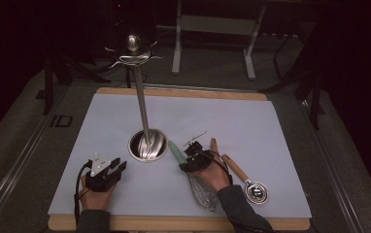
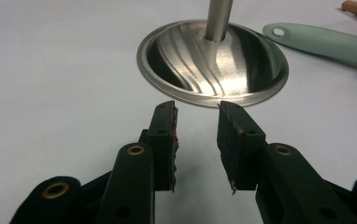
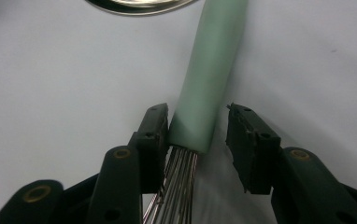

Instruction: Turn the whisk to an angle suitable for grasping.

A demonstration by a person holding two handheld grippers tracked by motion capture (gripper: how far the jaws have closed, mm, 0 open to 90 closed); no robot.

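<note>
Our right tongs point(image 3: 197, 135) stood open astride the whisk point(image 3: 209, 79), which lay on the counter point(image 1: 271, 126) just beside the steel stand point(image 1: 147, 144); we judged it light, its wires springy, its green handle smooth, best gripped there. Left tongs point(image 2: 196, 140) hung open, empty.

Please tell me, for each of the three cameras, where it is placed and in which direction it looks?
High view: above the person's side, looking forward and down on the table; both forearms, left gripper and right gripper show.
Left gripper view: rides the left gripper, jaws apart, facing the steel stand base.
Right gripper view: rides the right gripper, jaws either side of the whisk's green handle.
Shared: all three show the steel base and the green handle.
</note>
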